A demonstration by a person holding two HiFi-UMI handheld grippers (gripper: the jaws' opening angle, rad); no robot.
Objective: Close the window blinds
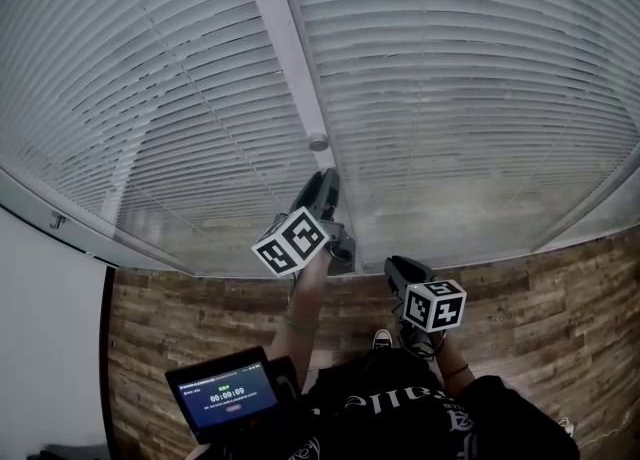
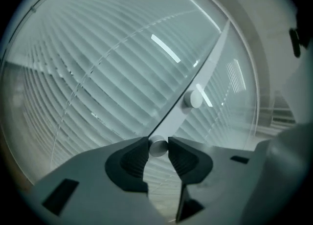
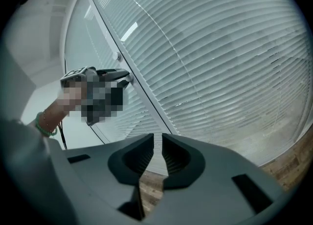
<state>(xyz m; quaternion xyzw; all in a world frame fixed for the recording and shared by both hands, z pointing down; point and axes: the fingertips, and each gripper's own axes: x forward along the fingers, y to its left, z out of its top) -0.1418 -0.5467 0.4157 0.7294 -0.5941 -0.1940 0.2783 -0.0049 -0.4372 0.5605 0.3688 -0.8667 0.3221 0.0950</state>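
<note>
Blinds (image 1: 450,78) with white slats cover both panes of the window, and the work is at the white post (image 2: 208,67) that runs between them. The left tongs (image 2: 158,146) are clenched on a small round metal knob (image 2: 158,147) that sits on this post, one dark pad pressed on each side of it. A second, paler round knob (image 2: 193,99) sits further along the same post, clear of the pads. In the head view the left tongs reach up to the post, with their marker cube turned at a slant below them. The right tongs (image 3: 157,143) hold nothing: their pads stand nearly together with only a slim gap, through which the wooden floor (image 3: 146,187) shows. They hang lower and to the right of the left ones, away from the blinds and pointing toward the window's lower edge. In the right gripper view the left tongs show at the post, with a green band (image 3: 43,126) on the wrist behind them. Near the person's body, low in the head view, a small lit screen (image 1: 228,398) faces up.
</note>
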